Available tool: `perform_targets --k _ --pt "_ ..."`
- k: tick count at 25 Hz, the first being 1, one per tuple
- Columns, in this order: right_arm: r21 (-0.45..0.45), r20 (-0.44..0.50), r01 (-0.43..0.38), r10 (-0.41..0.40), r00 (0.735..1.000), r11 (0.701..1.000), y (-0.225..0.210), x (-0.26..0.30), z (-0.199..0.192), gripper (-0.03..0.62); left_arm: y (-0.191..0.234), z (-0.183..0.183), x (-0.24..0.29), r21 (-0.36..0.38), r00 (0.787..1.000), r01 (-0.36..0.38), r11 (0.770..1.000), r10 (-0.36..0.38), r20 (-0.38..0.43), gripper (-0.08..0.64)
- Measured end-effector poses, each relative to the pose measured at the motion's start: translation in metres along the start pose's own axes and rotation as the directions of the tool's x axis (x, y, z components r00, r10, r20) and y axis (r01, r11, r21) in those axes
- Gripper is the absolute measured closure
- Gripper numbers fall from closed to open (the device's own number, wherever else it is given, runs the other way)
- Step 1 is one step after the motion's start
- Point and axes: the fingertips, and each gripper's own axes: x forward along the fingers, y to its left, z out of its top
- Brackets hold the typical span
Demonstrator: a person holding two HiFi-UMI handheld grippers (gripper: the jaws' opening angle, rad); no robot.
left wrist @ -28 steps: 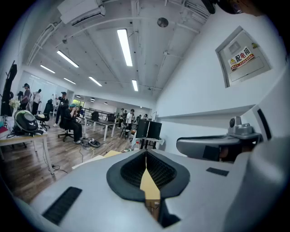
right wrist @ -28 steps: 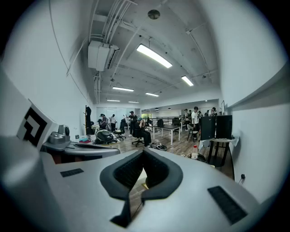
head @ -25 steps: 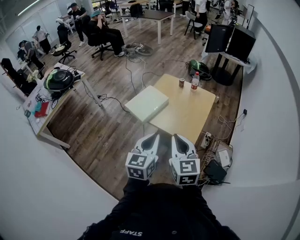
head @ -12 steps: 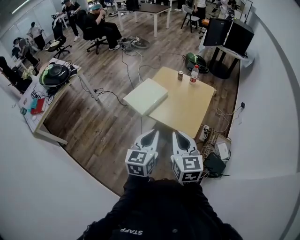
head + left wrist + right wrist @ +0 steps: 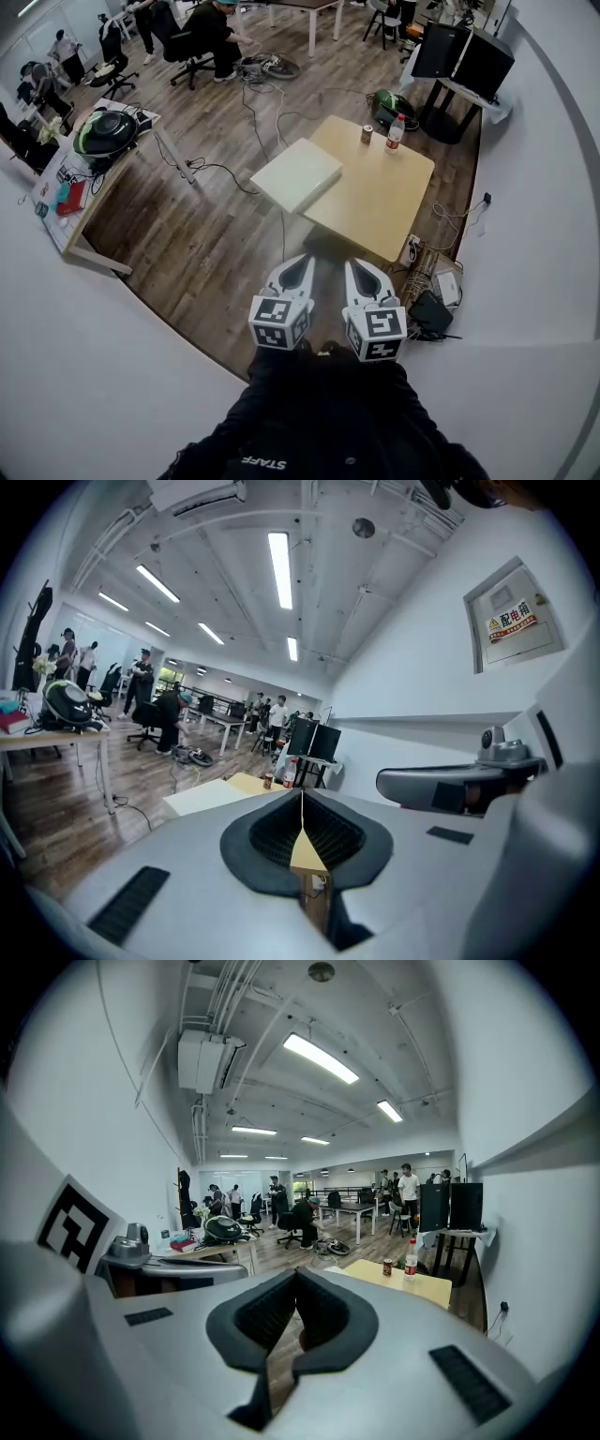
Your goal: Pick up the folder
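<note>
The folder (image 5: 296,174) is a pale, flat rectangle on the left corner of a light wooden table (image 5: 380,211), overhanging its edge. Both grippers are held side by side close to the person's body, over the wood floor and well short of the table. The left gripper (image 5: 302,266) is shut with nothing in it, and its jaws meet in a thin line (image 5: 302,795). Beyond those jaws lies the folder (image 5: 211,796). The right gripper (image 5: 357,269) is also shut and empty, with its tips touching (image 5: 296,1271). Ahead of it stands the table (image 5: 408,1285).
A can (image 5: 367,134) and a red-capped bottle (image 5: 395,133) stand at the table's far edge. Cables and power strips (image 5: 433,298) lie on the floor to its right, by the white wall. A cluttered desk (image 5: 94,164) is at left, monitors (image 5: 464,61) far right, people behind.
The table and folder have slid upward in the head view. Both grippers stay shut, side by side and low in the frame.
</note>
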Motion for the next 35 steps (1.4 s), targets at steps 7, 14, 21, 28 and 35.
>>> perform_targets --k 7,14,21,28,35 --pt "0.001 -0.053 -0.041 0.041 0.998 0.999 0.036 0.011 -0.022 0.571 0.03 -0.018 -0.018 -0.031 0.999 -0.033 0.999 0.032 -0.029 0.525" --pt "0.005 -0.082 -0.066 0.066 0.994 0.998 0.061 0.02 -0.033 0.571 0.052 -0.029 -0.033 -0.05 0.997 -0.057 0.997 0.055 -0.049 0.525" --pt "0.012 -0.114 -0.069 0.07 0.991 0.998 0.058 0.036 -0.041 0.571 0.063 -0.034 -0.019 -0.062 0.996 -0.057 0.996 0.052 -0.07 0.525" --pt "0.03 -0.109 -0.083 0.086 0.99 0.996 0.04 0.076 -0.037 0.571 0.08 -0.03 0.013 -0.053 0.994 -0.072 0.996 0.067 -0.086 0.525" --pt "0.033 -0.091 -0.122 0.124 0.988 0.992 0.005 0.138 -0.018 0.571 0.114 -0.002 0.073 -0.038 0.99 -0.123 0.992 0.12 -0.075 0.525"
